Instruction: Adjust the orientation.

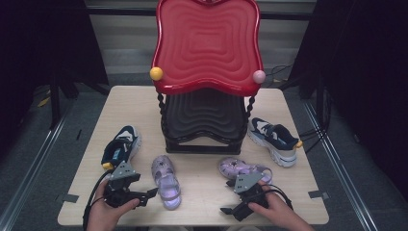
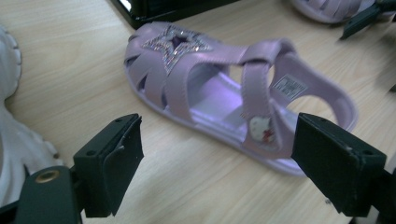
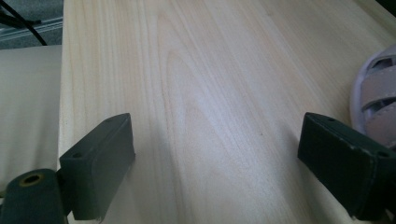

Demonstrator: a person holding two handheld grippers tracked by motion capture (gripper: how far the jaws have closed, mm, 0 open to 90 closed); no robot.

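A lilac sandal [image 1: 166, 182] with a glittery star [image 2: 177, 44] lies on the wooden table [image 1: 139, 106], toe toward the rack. My left gripper [image 1: 148, 196] is just left of its heel, jaws open; in the left gripper view the sandal [image 2: 219, 79] lies beyond the left gripper [image 2: 219, 140], not between its pads. A second lilac sandal [image 1: 243, 169] lies to the right. My right gripper [image 1: 230, 197] hovers in front of it, open over bare wood. The right gripper view has this gripper [image 3: 215, 140] empty, with that sandal [image 3: 376, 102] at the right edge.
A two-tier rack stands at the back centre, with a red wavy top tray [image 1: 207, 43] and a black lower shelf [image 1: 204, 120]. A navy-and-white sneaker [image 1: 121, 146] lies left of it, its mate [image 1: 274, 139] right. The table's front edge is close to both hands.
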